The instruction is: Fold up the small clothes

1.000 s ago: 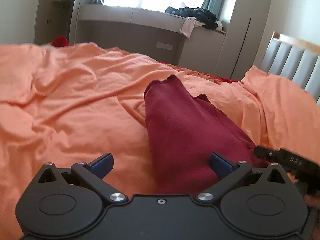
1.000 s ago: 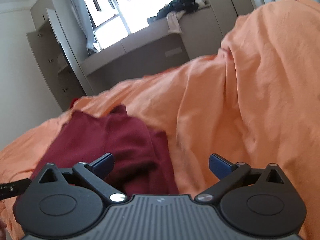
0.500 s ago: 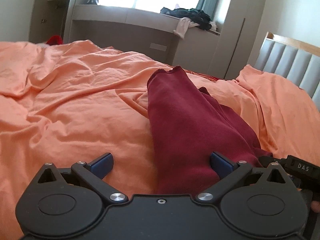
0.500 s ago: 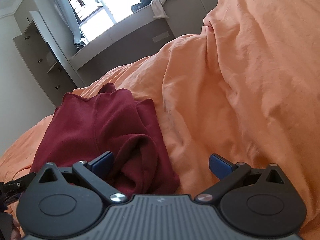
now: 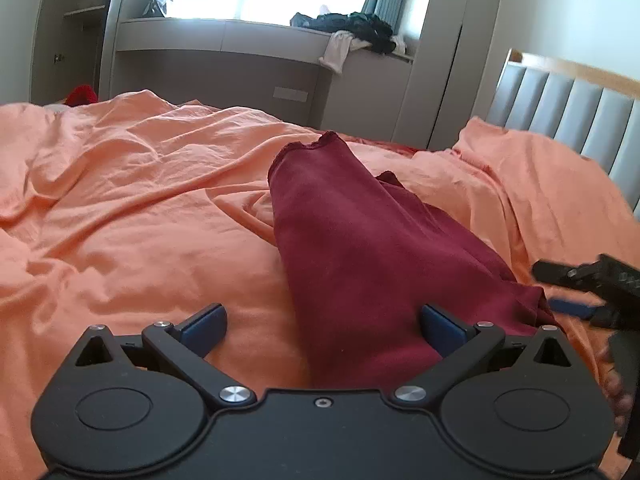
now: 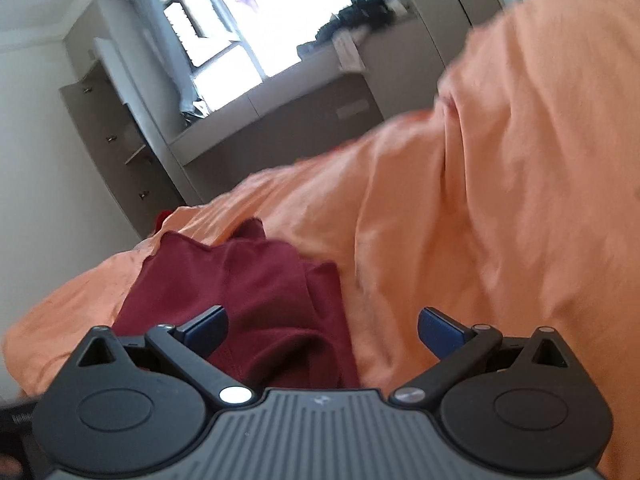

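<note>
While both tools hover low over the bed, the dark red garment [image 5: 360, 248] lies stretched lengthwise on the rumpled orange sheet [image 5: 132, 208], reaching from the near edge of the bed toward its middle, its scalloped hem at the far end. The left tool [image 5: 322, 322] has its jaws spread wide, the blue pads apart and gripping nothing; the right-hand pad [image 5: 442, 334] sits over the near end of the garment, the other pad over bare sheet. The right tool [image 6: 322, 330] is likewise spread wide with nothing held. Seen from its camera, the garment [image 6: 248, 292] shows bunched folds at its near end, lying under the left-hand pad and the gap between the pads, while the other pad is over orange sheet [image 6: 500, 220] that rises in a tall mound toward the head of the bed. That view is somewhat blurred. From the left wrist camera, the right tool [image 5: 588, 292] shows at the right margin, just beside the garment's near corner, with fingertips of a hand [image 5: 614, 384] visible below it. A grey padded headboard [image 5: 568, 112] stands beyond the mound. Past the far side of the bed runs a grey window ledge [image 5: 224, 38] carrying a heap of dark and pale clothes [image 5: 352, 34].
</note>
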Motion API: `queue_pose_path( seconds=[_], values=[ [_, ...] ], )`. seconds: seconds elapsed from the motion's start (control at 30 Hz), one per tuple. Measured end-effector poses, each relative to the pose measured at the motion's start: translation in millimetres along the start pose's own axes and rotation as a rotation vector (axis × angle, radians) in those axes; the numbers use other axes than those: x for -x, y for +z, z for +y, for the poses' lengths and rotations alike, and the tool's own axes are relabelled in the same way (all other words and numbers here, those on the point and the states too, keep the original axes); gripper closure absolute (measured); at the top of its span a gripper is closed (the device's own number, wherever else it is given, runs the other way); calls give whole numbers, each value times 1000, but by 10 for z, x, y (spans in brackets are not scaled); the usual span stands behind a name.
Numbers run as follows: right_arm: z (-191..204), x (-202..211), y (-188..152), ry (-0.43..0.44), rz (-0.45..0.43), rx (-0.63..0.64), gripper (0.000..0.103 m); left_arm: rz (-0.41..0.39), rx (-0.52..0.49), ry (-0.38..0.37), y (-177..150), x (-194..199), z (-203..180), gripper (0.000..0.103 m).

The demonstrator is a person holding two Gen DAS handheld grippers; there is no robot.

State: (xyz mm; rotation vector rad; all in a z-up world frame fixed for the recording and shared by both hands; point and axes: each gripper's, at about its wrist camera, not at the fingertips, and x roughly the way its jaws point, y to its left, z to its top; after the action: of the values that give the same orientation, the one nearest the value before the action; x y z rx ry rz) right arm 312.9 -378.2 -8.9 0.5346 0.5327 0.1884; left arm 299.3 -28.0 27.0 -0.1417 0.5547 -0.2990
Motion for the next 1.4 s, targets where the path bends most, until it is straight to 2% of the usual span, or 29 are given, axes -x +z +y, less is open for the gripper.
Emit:
queue_pose_path(
  seconds=[0.17, 0.53, 0.87, 1.07, 1.2, 1.3, 1.4],
  values=[
    [-132, -246, -78, -46, 100, -136, 0, -18, -13, -19, -44, 30, 46, 0],
    [-61, -275, -234, -75, 43, -121, 0, -48, -16, -31, -111, 28, 83, 0],
    [-38, -228, -300, -92, 28, -106, 0, -62, -7, -48, -148, 41, 113, 0],
    [-125, -164, -139, -42, 107, -136, 0, -80, 5, -62, -183, 47, 155, 0],
    [-237, -223, 36, 5, 111, -132, 0, -94, 4, -69, -196, 43, 162, 0],
    [-267, -274, 177, -17, 73, -109, 0, -99, 0, -72, -204, 46, 161, 0],
    [-232, -345, 251, -107, 59, -43, 0, -102, -2, -76, -206, 41, 165, 0]
  ],
)
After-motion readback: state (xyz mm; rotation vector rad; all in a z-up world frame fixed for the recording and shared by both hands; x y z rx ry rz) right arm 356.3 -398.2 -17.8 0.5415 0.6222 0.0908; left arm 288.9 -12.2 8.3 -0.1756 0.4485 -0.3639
